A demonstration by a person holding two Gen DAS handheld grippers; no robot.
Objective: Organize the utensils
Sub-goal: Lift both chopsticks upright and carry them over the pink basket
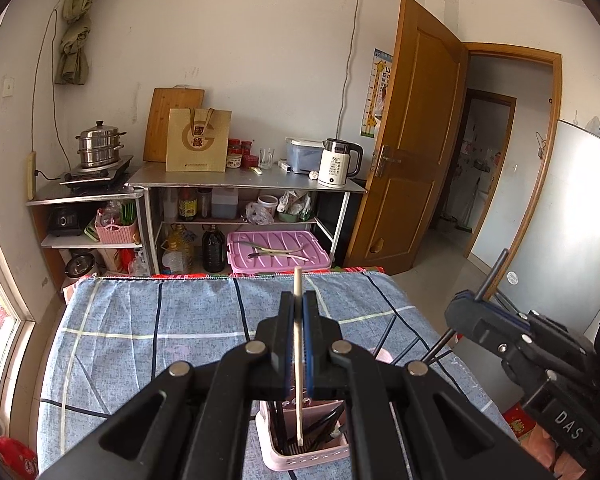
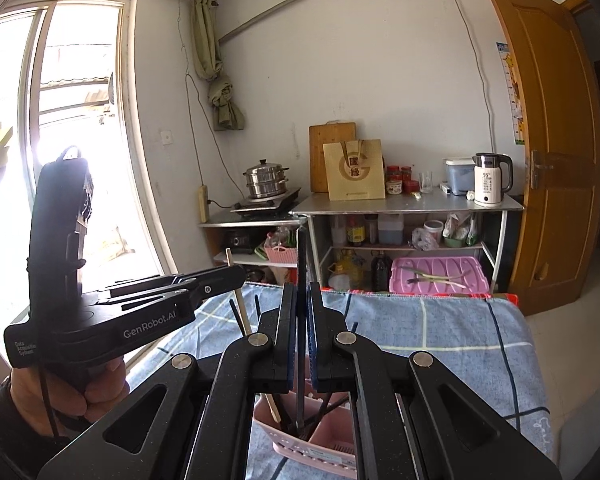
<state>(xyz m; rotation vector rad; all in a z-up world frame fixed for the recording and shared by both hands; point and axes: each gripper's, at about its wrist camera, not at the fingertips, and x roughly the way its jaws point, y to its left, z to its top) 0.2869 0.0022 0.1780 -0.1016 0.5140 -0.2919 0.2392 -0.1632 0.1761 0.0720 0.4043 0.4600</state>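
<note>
Left wrist view: my left gripper is clamped on a pale wooden chopstick, held nearly upright, its lower end hanging inside the pink holder on the blue checked cloth. To the right, my right gripper pinches a black chopstick. Right wrist view: the right gripper grips that black chopstick upright, its tip down in the same holder, among other dark sticks. My hand holds the left gripper. To do this well, I would keep each stick vertical, lower until its tip is deep in the holder, then release without nudging the holder.
</note>
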